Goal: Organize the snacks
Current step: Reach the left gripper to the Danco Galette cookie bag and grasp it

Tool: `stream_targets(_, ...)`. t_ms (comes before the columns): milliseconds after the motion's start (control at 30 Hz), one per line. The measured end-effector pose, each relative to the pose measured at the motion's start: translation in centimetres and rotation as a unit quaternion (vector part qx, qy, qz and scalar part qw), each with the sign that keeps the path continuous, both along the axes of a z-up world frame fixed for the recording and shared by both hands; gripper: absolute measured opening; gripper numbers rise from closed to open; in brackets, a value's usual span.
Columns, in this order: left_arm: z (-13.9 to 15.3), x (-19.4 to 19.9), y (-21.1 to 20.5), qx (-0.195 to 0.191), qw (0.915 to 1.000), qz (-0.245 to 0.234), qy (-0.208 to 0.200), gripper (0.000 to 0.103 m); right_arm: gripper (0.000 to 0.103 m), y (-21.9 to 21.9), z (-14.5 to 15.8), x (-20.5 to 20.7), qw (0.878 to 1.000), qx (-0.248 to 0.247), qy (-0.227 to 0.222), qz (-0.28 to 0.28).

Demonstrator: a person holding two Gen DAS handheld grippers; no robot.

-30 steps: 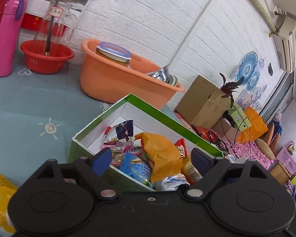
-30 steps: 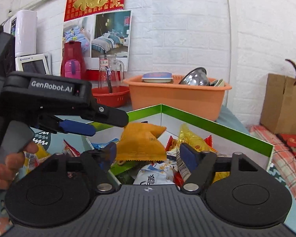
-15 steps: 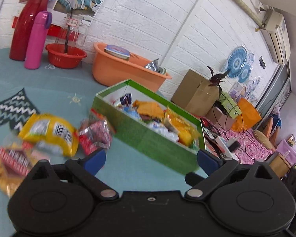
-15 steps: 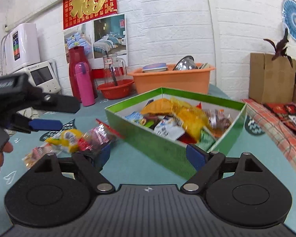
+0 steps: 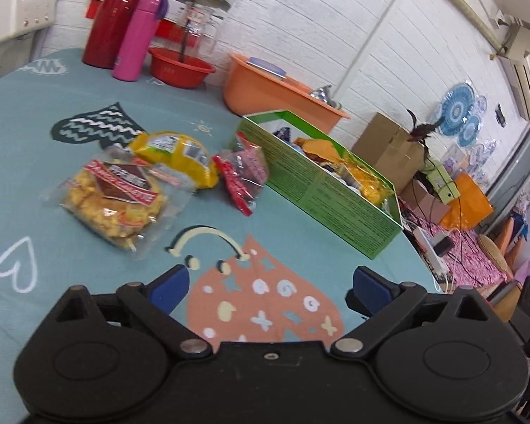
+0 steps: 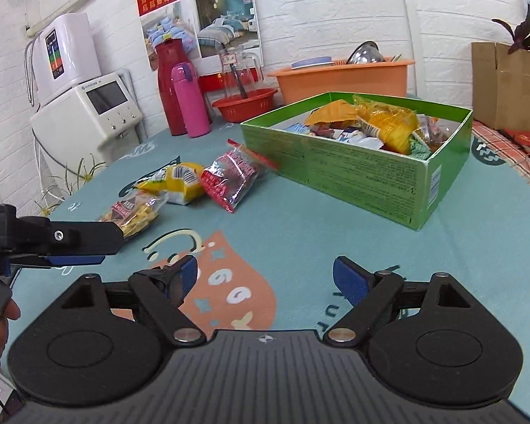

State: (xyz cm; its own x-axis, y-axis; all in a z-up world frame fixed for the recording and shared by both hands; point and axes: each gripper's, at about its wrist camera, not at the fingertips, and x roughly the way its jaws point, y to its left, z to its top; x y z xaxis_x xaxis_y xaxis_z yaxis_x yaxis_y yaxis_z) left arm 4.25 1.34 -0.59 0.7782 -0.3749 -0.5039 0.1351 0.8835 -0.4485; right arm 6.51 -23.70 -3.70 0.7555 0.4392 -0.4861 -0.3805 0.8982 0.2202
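A green cardboard box (image 5: 335, 198) (image 6: 353, 176) holds several snack packets, an orange one and a yellow one on top. Three packets lie on the teal tablecloth to its left: a red-and-clear one (image 5: 243, 173) (image 6: 229, 176), a yellow one (image 5: 176, 157) (image 6: 180, 180) and a clear bag of golden snacks (image 5: 113, 198) (image 6: 134, 212). My left gripper (image 5: 268, 288) hangs open over the cloth, short of the packets, nothing between its fingers. My right gripper (image 6: 265, 279) is open and empty too, well back from the box. The left gripper's fingers (image 6: 74, 243) show at the right wrist view's left edge.
Along the wall stand a red flask (image 6: 169, 88), a pink bottle (image 5: 136, 39) (image 6: 189, 100), a red bowl with a glass jug (image 5: 180, 67) (image 6: 245, 102) and an orange tub of dishes (image 5: 279, 92) (image 6: 342, 77). A white appliance (image 6: 88, 113) sits at the left. The table edge (image 5: 417, 258) drops off to the right.
Both grippers have pulled back from above the box toward the near side of the table. The three loose packets on the cloth have come into view. Both stay open.
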Motion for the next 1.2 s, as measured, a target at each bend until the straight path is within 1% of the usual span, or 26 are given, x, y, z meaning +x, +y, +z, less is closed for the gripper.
stream_targets(33,0.1,-0.2,0.4,0.000,1.0000,0.003,-0.003,0.103,0.103,0.2,0.1,-0.1,1.000,0.000,0.000,0.004)
stream_targets(133,1.1,-0.1,2.2,0.018,0.9995,0.011,-0.022,0.103,0.103,0.9,0.2,-0.4,1.000,-0.005,0.000,0.015)
stream_targets(200,1.7,0.4,3.9,0.031,0.9983,0.035,-0.035,0.103,0.103,1.4,0.3,-0.5,1.000,-0.007,-0.001,0.021)
stream_targets(267,2.0,1.5,5.6,0.038,0.9968,0.059,-0.039,0.103,0.103,1.9,0.3,-0.6,1.000,-0.006,-0.001,0.026)
stream_targets(367,1.5,3.6,8.1,0.025,0.9968,0.070,-0.031,0.103,0.103,2.5,0.2,-0.8,0.999,-0.007,0.003,0.032)
stream_targets(467,0.3,5.6,9.6,0.032,0.9959,0.083,-0.012,0.103,0.103,3.2,0.1,-0.9,0.999,-0.014,0.005,0.039)
stream_targets(533,-0.5,6.6,10.1,0.036,0.9965,0.076,0.002,0.103,0.103,3.6,-0.1,-1.0,0.999,-0.017,0.003,0.045)
stream_targets(600,-1.4,7.5,10.7,0.027,0.9971,0.068,0.020,0.103,0.103,4.0,-0.2,-1.0,0.999,-0.024,0.000,0.049)
stream_targets(733,-2.0,7.9,11.2,0.022,0.9972,0.066,0.028,0.103,0.103,4.7,-0.5,-0.8,0.998,-0.029,0.008,0.057)
stream_targets(767,-2.0,7.9,11.3,0.022,0.9974,0.062,0.028,0.102,0.103,4.8,-0.5,-0.8,0.998,-0.030,0.009,0.058)
stream_targets(800,-2.0,8.0,11.3,0.024,0.9976,0.059,0.027,0.098,0.103,4.9,-0.5,-0.8,0.998,-0.030,0.009,0.059)
stream_targets(833,-1.9,8.1,11.3,0.026,0.9976,0.057,0.028,0.089,0.103,5.0,-0.6,-0.7,0.998,-0.031,0.010,0.060)
stream_targets(867,-1.9,8.3,11.2,0.029,0.9977,0.053,0.029,0.082,0.103,5.1,-0.6,-0.6,0.998,-0.032,0.012,0.059)
stream_targets(900,-1.9,8.4,11.1,0.031,0.9979,0.049,0.029,0.081,0.103,5.1,-0.7,-0.5,0.998,-0.032,0.014,0.058)
stream_targets(1000,-2.1,8.7,11.0,0.036,0.9976,0.051,0.028,0.082,0.103,5.3,-0.8,-0.5,0.998,-0.030,0.017,0.059)
stream_targets(1033,-2.1,8.8,11.1,0.036,0.9974,0.056,0.028,0.087,0.103,5.3,-0.9,-0.6,0.998,-0.031,0.018,0.060)
stream_targets(1067,-2.2,8.9,11.2,0.034,0.9973,0.059,0.029,0.101,0.103,5.3,-0.8,-0.7,0.998,-0.032,0.018,0.060)
stream_targets(1100,-2.3,9.0,11.4,0.030,0.9973,0.059,0.033,0.103,0.103,5.3,-0.9,-0.7,0.998,-0.032,0.018,0.060)
stream_targets(1167,-2.7,9.4,11.5,0.023,0.9971,0.056,0.045,0.103,0.103,5.2,-0.8,-0.7,0.998,-0.032,0.018,0.058)
stream_targets(1200,-2.8,9.3,11.5,0.024,0.9973,0.055,0.042,0.103,0.103,5.2,-0.8,-0.7,0.998,-0.031,0.018,0.058)
